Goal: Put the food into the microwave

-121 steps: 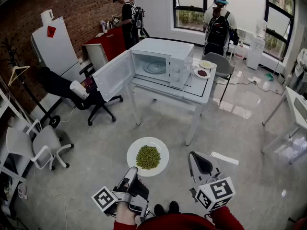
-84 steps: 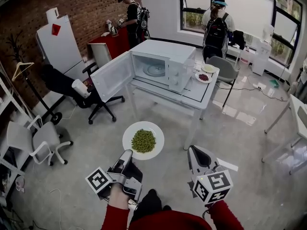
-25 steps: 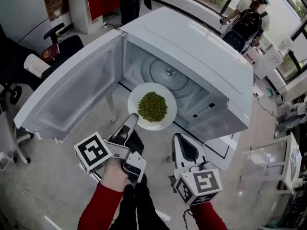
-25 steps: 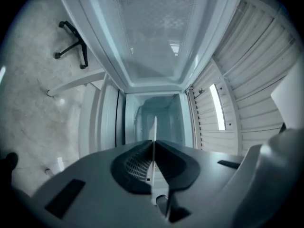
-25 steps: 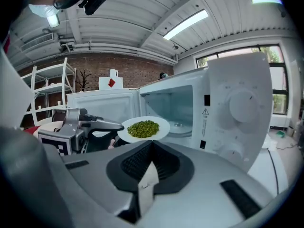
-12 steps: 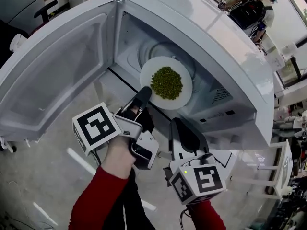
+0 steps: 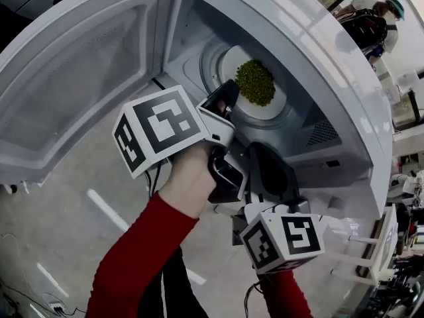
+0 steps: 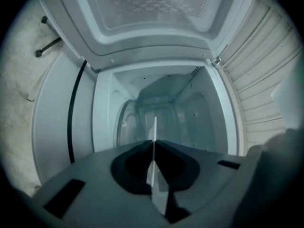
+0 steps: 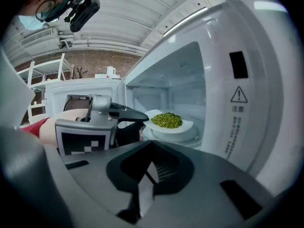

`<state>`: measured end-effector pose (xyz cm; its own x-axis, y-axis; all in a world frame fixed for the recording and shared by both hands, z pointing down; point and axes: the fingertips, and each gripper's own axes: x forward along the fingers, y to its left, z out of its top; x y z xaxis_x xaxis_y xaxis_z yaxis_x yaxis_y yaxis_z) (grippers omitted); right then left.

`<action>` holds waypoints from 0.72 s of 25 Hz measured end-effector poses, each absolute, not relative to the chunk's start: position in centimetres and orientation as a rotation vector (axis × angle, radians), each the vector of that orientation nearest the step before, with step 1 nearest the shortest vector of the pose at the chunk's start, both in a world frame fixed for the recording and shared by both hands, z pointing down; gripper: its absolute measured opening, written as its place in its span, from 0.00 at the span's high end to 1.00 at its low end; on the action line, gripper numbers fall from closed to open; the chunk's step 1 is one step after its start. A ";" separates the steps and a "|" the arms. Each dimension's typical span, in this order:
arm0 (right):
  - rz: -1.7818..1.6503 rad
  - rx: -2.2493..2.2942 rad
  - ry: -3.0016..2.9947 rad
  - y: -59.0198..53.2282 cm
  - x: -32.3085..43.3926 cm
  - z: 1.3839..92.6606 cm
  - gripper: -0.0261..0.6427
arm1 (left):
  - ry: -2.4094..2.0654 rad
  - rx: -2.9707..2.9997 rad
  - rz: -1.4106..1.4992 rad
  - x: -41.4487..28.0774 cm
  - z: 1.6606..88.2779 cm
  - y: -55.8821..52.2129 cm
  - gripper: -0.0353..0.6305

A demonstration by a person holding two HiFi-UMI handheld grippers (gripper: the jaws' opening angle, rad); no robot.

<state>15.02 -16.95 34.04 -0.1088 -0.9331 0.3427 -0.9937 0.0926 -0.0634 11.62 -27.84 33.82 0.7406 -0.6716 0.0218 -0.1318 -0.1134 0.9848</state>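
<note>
Plate (image 7: 273,105) of green peas (image 7: 255,83) inside the open microwave (image 7: 311,38), over the glass turntable (image 7: 215,55) at the middle of the cavity floor. Level, with the peas heaped at centre. Seen from the right gripper view as plate (image 9: 183,126) directly above turntable (image 9: 175,134); contact between the two not settled at this angle, possibly resting, possibly just clear.

Near rim of plate clamped by left gripper (image 7: 228,95), jaws closed on it from the door side. Confirmed in the left gripper view: plate (image 8: 154,127) edge-on as a thin white line pinched between the two jaws of left gripper (image 8: 153,144), cavity walls and turntable behind. Gripper roughly level, tips reaching past the door opening. Marker cube (image 7: 159,128) behind the jaws, bare hand (image 7: 192,177) and red sleeve (image 7: 139,257) below it.

Right gripper (image 7: 260,154) just beside and below the left one, outside the cavity, near the lower front edge of the microwave. Jaws together, nothing between them, as read in the right gripper view (image 9: 151,148). Own marker cube (image 7: 285,240) nearer the body.

Microwave door (image 7: 79,65) swung fully open to the left. Control side of the front at right, with a triangular warning label (image 9: 238,95).

Beyond the microwave top, upper right of the head view, a person with a backpack (image 7: 371,25).
</note>
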 end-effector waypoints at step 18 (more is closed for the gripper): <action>0.387 1.925 -2.159 -19.4 13.6 33.0 0.94 | -0.773 1.715 -0.347 11.8 33.9 -31.8 0.91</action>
